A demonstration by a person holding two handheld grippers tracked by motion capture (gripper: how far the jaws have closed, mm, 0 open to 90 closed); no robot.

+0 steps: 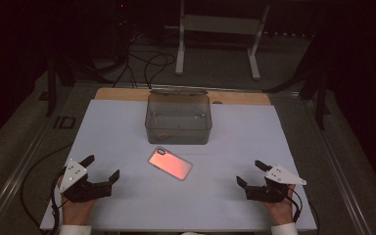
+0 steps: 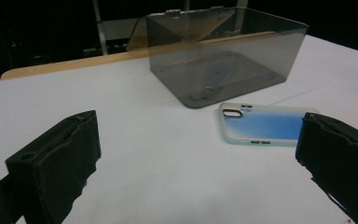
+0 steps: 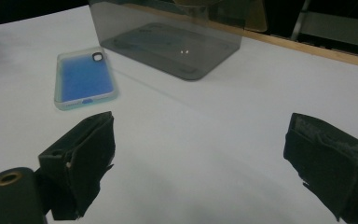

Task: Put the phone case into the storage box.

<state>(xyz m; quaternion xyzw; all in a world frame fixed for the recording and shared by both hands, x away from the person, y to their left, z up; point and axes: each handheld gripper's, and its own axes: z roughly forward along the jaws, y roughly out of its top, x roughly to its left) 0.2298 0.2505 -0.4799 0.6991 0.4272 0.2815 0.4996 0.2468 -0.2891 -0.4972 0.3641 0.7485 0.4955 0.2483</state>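
Observation:
A phone case (image 1: pixel 170 164) lies flat on the white table sheet (image 1: pixel 127 127), just in front of a smoky clear plastic box (image 1: pixel 178 119). The case looks pink-orange in the high view and blue in the gripper views (image 2: pixel 265 125) (image 3: pixel 85 78). The box (image 2: pixel 223 56) (image 3: pixel 168 37) has its lid up at the back. My left gripper (image 1: pixel 103 168) rests near the front left, open, nothing between its fingers. My right gripper (image 1: pixel 252 174) rests near the front right, open and empty as well. Both sit apart from the case.
A wooden strip (image 1: pixel 122 94) runs along the sheet's far edge. Behind the table stand a white frame stand (image 1: pixel 218 34) and loose cables (image 1: pixel 147 63) on the floor. Metal rails (image 1: pixel 24 161) border the table sides.

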